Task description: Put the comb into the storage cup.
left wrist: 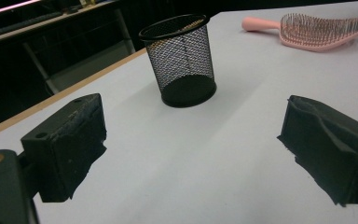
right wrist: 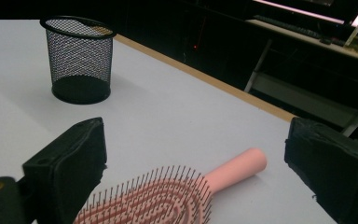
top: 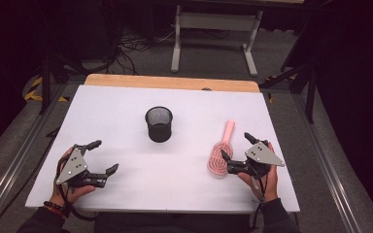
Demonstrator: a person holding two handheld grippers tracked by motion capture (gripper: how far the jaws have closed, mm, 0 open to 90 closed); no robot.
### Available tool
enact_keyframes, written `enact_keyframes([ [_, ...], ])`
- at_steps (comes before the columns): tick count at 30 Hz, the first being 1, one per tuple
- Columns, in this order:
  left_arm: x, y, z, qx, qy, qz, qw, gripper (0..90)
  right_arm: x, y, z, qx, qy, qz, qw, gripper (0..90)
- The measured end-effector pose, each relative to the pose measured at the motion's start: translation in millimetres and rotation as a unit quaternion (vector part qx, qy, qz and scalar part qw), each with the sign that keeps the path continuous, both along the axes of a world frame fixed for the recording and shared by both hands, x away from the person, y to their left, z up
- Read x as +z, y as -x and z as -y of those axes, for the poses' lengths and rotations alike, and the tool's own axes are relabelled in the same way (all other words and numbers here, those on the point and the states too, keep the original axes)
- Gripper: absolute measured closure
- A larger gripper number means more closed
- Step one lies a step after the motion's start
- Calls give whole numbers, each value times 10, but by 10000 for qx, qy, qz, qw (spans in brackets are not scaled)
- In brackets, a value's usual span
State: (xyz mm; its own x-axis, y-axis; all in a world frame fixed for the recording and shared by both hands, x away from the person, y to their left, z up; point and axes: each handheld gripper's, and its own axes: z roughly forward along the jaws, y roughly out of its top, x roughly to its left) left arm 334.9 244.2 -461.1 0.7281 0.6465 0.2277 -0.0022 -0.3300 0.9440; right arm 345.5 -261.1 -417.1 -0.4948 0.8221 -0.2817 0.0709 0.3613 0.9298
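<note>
2 grippers stood with jaws apart, empty. The right gripper (top: pixel 236 147) hovered at the pink hairbrush (top: pixel 219 156), which lay bristles up right of the mesh cup (top: pixel 159 124). Closing on the bristles could probably let it slip or tilt; the left gripper (top: pixel 102 157) waited well apart
</note>
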Motion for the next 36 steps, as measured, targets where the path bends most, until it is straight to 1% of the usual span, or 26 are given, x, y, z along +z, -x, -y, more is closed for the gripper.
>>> enact_keyframes([
  [1, 0, 0, 1, -11, 7, -2, 10000, 75, 0, 0, 0, 0, 0, 0, 10000, 77],
  [2, 2, -1, 2, -9, -14, -7, 10000, 75, 54, -34, -19, 39, -28, -2, 10000, 98],
  [3, 3, -1, 4, -11, -20, 4, 10000, 76, 67, -53, -25, 35, 4, -1, 10000, 115],
  [4, 2, 4, 4, -8, 4, 0, 10000, 78, 84, -77, -29, 40, 31, 13, 10000, 143],
  [6, 2, 6, 1, -6, -14, -17, 10000, 79, 112, -123, -26, 124, -1, 5, 9999, 194],
  [7, 2, 4, -2, -1, -13, -11, 10000, 80, 133, -163, -31, 149, 62, -64, 9998, 232],
  [8, 2, 2, -3, 1, -9, -16, 10000, 81, 145, -192, -40, 129, 136, -87, 9998, 296],
  [9, 1, 1, -4, 5, -11, -21, 10000, 81, 154, -212, -44, 131, 160, -97, 9997, 334],
  [11, 1, -1, -6, 2, -2, -29, 10000, 84, 173, -276, -48, 183, 156, -246, 9994, 444],
  [14, -4, -1, -4, -9, 4, -28, 10000, 84, 176, -362, -53, 207, 264, -364, 9988, 573],
  [15, -5, -1, -4, -13, 5, -32, 10000, 84, 175, -397, -52, 249, 285, -435, 9983, 610],
  [16, -5, -1, -4, -13, 5, -32, 10000, 85, 175, -397, -52, 249, 285, -435, 9983, 610],
  [17, -7, 0, 0, -14, 4, -46, 10000, 85, 175, -435, -50, 269, 323, -505, 9978, 660],
  [18, -8, 1, 1, -5, 1, -42, 10000, 89, 174, -534, -34, 280, 341, -627, 9971, 762],
  [19, -9, -1, 2, -10, 0, -42, 10000, 89, 172, -563, -24, 277, 330, -658, 9969, 790],
  [20, -9, -3, 3, -18, -19, -36, 10000, 89, 172, -563, -24, 277, 330, -658, 9969, 790],
  [21, -11, -1, 5, -27, -19, -42, 10000, 89, 167, -602, -12, 259, 334, -697, 9967, 828],
  [22, -12, -2, 5, -32, -11, -46, 10000, 89, 147, -697, 21, 234, 311, -817, 9959, 888],
  [24, -18, -4, 9, -41, -19, -64, 10000, 90, 127, -763, 43, 178, 296, -908, 9953, 900],
  [25, -18, -4, 9, -41, -19, -64, 10000, 90, 127, -763, 43, 178, 296, -908, 9953, 900],
  [27, -25, -3, 19, -72, -25, -87, 9999, 92, 74, -899, 93, 144, 158, -1111, 9936, 900],
  [29, -26, -6, 20, -73, -51, -73, 9999, 94, 46, -965, 98, 129, 195, -1222, 9922, 900],
  [31, -27, -7, 19, -76, -49, -72, 9999, 94, 22, -1025, 71, 84, 398, -1342, 9901, 900],
  [36, -25, 0, 18, -85, -14, -65, 9999, 94, -18, -1151, -3, 55, 746, -1533, 9853, 900],
])
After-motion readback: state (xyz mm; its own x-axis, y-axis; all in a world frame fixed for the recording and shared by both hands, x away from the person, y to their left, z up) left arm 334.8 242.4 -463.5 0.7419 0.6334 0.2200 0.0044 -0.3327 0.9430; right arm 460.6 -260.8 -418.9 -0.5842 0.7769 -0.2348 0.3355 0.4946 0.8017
